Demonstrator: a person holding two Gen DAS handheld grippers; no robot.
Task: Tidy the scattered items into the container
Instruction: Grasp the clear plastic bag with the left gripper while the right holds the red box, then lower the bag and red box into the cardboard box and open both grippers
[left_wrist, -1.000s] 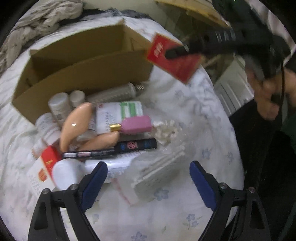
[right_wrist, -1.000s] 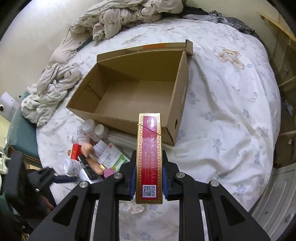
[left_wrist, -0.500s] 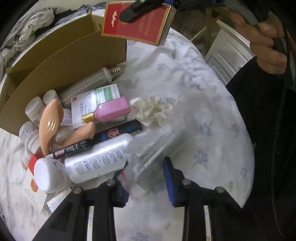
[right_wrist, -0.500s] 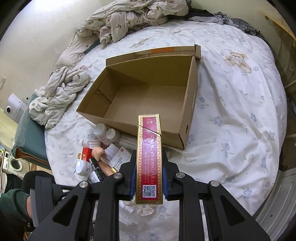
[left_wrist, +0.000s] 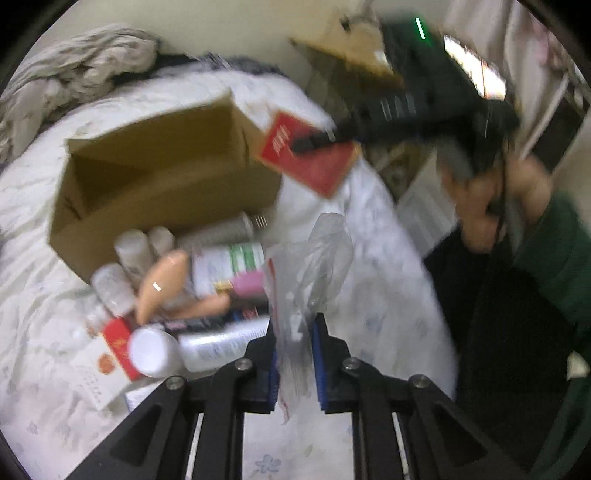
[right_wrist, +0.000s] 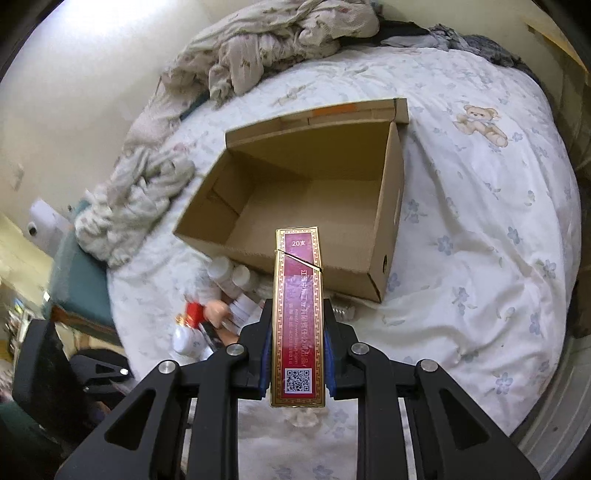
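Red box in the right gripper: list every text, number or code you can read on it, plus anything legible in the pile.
"20支": top of the red box.
QR code: its lower end.
Vertical Chinese lines along it: too blurred.
Pile labels: blurred, unreadable.

Left gripper (left_wrist: 294, 363): black angular frame, blue finger pads (left_wrist: 320, 363), silver round screws behind them. Right gripper (right_wrist: 297, 354): same black frame, blue pads, silver screws at linkage joints; green light on its body. Hand (left_wrist: 491, 206) behind, dark green sleeve (left_wrist: 554, 254), thin black cable
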